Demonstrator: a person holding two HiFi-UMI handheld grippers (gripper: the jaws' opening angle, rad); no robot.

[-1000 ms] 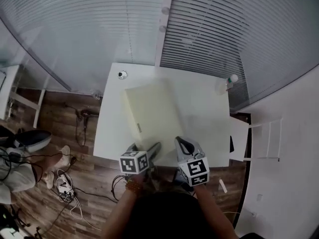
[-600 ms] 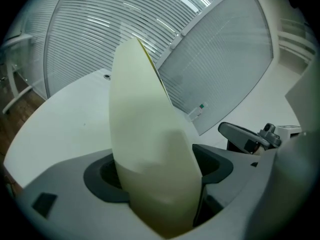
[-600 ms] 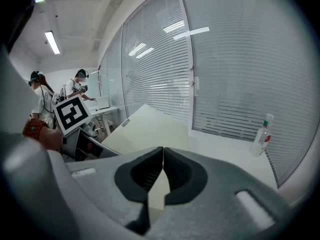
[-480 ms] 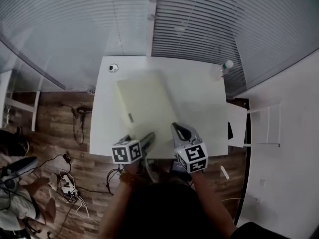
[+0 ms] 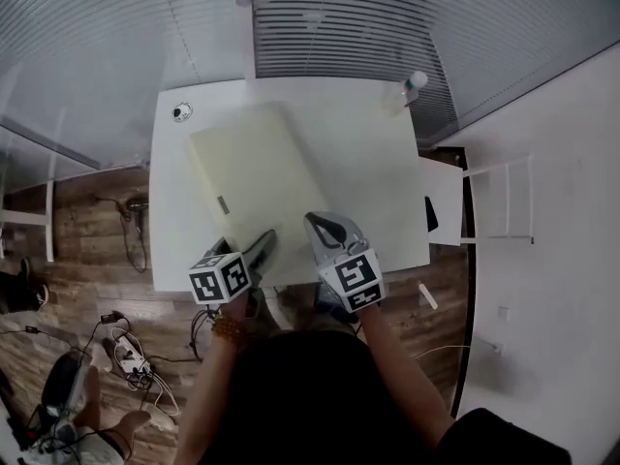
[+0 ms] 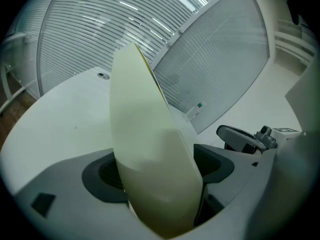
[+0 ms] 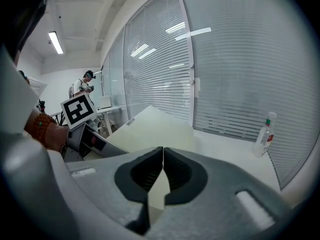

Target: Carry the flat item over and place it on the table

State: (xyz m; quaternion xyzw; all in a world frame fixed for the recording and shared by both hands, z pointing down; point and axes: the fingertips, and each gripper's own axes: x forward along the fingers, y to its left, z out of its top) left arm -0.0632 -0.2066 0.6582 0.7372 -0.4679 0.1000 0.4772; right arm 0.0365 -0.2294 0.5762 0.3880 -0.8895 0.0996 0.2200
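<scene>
Now the left tool's [image 5: 260, 250] jaws have just been opening wide around the flat item [image 5: 252, 168]. The right tool [image 5: 325, 229] is pinching its near edge and should be releasing gently onto the desk [image 5: 373, 168].

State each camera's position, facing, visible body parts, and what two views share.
Head view: on head, steeply down at table; left gripper, right gripper, forearms show.
Left gripper view: rides it, along jaws just been opening, flat panel between.
Right gripper view: rides it, along jaws shut on panel; left wrist shows.
Shared: panel, bottle.
</scene>
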